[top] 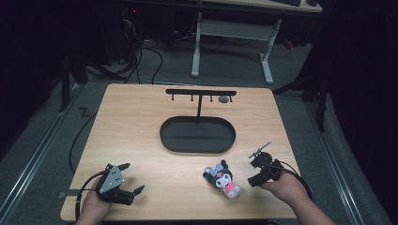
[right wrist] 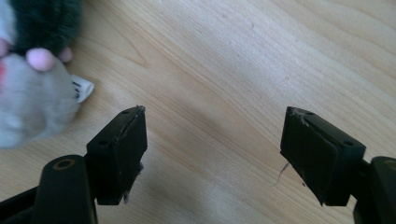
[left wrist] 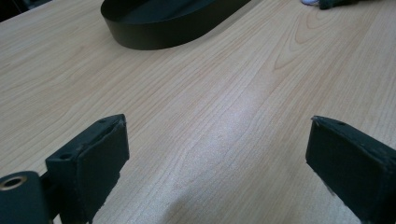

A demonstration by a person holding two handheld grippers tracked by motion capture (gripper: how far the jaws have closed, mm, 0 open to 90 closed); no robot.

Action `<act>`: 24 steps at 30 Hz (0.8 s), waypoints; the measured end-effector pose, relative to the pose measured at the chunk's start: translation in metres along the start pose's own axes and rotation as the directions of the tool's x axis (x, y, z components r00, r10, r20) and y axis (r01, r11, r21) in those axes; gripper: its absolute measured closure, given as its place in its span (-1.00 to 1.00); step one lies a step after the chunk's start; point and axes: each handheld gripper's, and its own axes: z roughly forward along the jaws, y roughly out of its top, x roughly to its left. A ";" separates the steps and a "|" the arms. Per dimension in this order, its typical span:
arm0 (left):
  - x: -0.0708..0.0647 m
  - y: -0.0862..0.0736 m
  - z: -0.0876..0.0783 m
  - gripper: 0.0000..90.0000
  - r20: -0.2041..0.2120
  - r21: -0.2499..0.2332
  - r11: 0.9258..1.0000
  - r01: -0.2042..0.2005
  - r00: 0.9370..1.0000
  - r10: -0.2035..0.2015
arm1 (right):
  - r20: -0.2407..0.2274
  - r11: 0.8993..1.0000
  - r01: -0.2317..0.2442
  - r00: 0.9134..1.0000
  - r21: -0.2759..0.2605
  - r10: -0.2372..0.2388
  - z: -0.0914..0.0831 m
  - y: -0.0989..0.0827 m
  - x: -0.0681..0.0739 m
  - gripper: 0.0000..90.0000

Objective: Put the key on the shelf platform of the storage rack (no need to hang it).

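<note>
Plush toy (top: 223,180) lying on its side near the front edge of the wooden table (top: 141,140), just left of the right gripper (top: 259,169) and not yet touched. Seen along that gripper's own jaws in the right gripper view: both black pads spread wide, nothing between them but bare wood, the toy (right wrist: 32,93) off past the left pad (right wrist: 122,149) with its small white tag (right wrist: 83,88) poking out. Best to swing the hand left until the soft body sits squarely in the gap, then lower and close on the plump grey middle rather than on the tag or a thin ear, since a pinch there would likely slip or let the toy dangle. Firm squeeze needed; stuffing gives. Left gripper (top: 126,180) likewise wide open and empty, resting low over the table's near left corner, well apart from the toy. Farther out, a black oval tray (top: 166,140) at the table's middle with a black hook stand (top: 200,93) rising behind it — probably the destination, so worth keeping a clear path toward it.
</note>
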 end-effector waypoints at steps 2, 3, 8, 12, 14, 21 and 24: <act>0.000 0.000 0.000 -0.86 -0.001 -0.002 1.000 -0.001 1.000 0.001 | -0.003 1.000 0.005 1.000 -0.007 -0.005 -0.005 0.002 0.002 -0.61; 0.000 0.000 0.000 -0.86 -0.001 -0.002 1.000 0.000 1.000 0.000 | -0.005 1.000 0.003 1.000 -0.009 -0.003 -0.008 0.003 0.004 -0.66; 0.000 0.000 0.001 -0.86 0.001 0.006 1.000 -0.004 1.000 0.004 | -0.021 1.000 0.021 1.000 -0.019 -0.022 -0.022 0.009 0.014 -0.83; 0.000 0.000 0.001 -0.86 0.002 0.002 1.000 -0.001 1.000 0.001 | -0.042 0.999 0.042 0.998 -0.028 -0.043 -0.029 0.012 0.025 -0.88; 0.000 0.000 0.001 -0.86 0.002 0.002 1.000 0.000 1.000 0.000 | -0.059 0.998 0.050 0.997 -0.031 -0.052 -0.029 0.013 0.032 -0.89; -0.002 0.000 0.001 -0.86 0.007 0.008 1.000 -0.006 1.000 0.006 | -0.096 0.997 0.071 0.993 -0.021 -0.073 -0.022 0.017 0.058 -0.88; -0.001 0.000 0.002 -0.86 0.003 0.009 1.000 -0.004 1.000 0.004 | -0.120 0.997 0.077 0.990 -0.018 -0.078 -0.015 0.018 0.063 -0.81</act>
